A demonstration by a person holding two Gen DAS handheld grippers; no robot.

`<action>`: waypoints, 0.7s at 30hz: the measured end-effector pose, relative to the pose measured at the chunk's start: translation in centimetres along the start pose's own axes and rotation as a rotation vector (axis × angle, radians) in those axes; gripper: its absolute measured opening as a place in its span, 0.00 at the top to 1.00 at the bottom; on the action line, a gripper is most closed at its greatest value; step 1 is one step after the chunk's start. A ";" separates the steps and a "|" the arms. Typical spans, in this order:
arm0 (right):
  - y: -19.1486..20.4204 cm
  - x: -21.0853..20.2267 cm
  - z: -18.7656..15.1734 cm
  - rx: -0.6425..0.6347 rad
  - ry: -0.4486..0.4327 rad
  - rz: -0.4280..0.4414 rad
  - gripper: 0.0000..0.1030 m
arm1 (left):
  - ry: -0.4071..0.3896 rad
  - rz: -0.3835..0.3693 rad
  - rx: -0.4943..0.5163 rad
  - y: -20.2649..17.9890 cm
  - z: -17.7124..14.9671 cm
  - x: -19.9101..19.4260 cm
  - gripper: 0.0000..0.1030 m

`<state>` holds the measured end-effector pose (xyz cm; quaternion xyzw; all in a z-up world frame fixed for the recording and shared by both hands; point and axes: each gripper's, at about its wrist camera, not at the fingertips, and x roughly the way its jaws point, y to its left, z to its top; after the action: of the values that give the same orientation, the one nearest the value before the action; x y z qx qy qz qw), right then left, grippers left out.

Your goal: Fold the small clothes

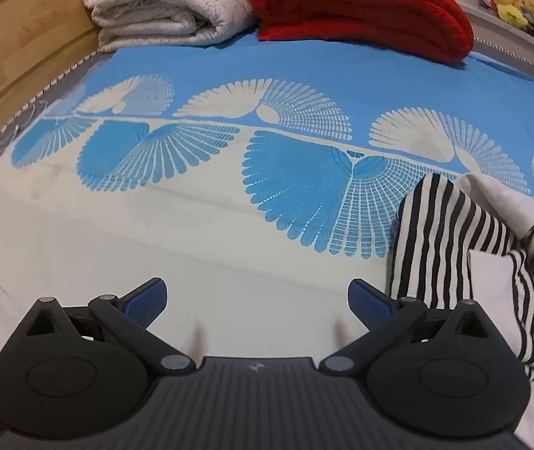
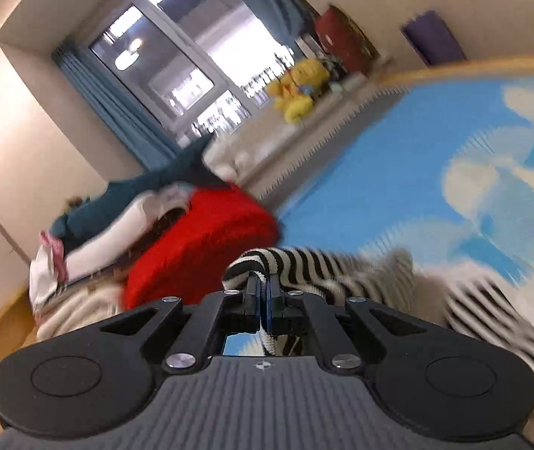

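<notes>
While right gripper (image 2: 263,292) pinches the striped garment (image 1: 450,247) aloft, left gripper (image 1: 257,300) gapes empty; folding looks barely begun.

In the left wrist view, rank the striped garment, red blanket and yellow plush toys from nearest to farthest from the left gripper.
1. Striped garment: just right of the open left gripper, on the bedspread.
2. Red blanket: folded at the far end of the bed, right of centre.
3. Yellow plush toys: beyond the bed, top right.
</notes>
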<state>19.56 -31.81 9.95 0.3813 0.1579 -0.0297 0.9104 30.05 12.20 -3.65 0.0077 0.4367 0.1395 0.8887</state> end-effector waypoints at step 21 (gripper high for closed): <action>-9.7 4.6 -12.2 -0.476 0.565 -0.127 0.64 | -0.107 0.025 0.244 -4.8 -2.1 -1.4 0.00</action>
<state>19.03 -29.80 -6.14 0.1418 0.4287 0.0580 0.8903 28.71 6.95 -4.51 0.1288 0.4023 0.0958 0.9013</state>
